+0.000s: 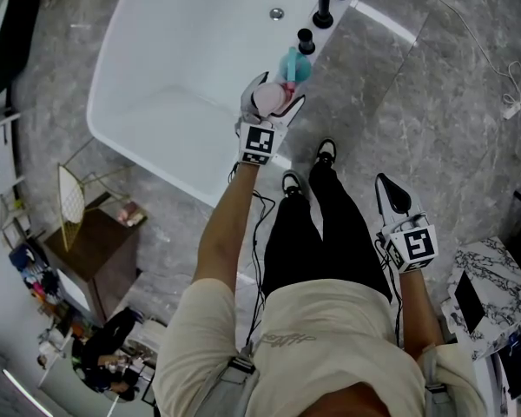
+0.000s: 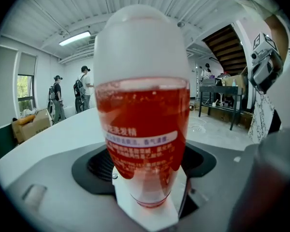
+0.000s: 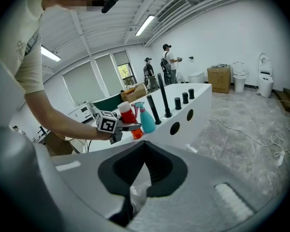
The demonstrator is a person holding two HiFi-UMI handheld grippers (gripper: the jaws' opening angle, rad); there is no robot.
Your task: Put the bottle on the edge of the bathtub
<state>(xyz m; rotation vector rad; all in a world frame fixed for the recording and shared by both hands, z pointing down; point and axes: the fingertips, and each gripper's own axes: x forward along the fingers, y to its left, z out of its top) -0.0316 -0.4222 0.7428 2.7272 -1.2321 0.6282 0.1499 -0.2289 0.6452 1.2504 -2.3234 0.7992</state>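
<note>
Floor [image 1: 434, 102], grey marble, open across the right of the head view. Bathtub [image 1: 156, 102], white, upper left; its right rim runs up to top centre and carries black tap fittings [image 1: 323, 7] and a teal spray bottle [image 1: 297, 63]. Right gripper [image 1: 389, 189], lower right: jaws together, empty. Left gripper [image 1: 280, 92]: jaws spread wide around the red bottle [image 1: 269, 100], pads apparently off it. Bottle upright on the rim, just beside the spray bottle.

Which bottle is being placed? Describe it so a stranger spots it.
From the white bathtub, follow its rim to the black taps. Beside them, it's the red bottle with a white cap, not the teal spray bottle.
</note>
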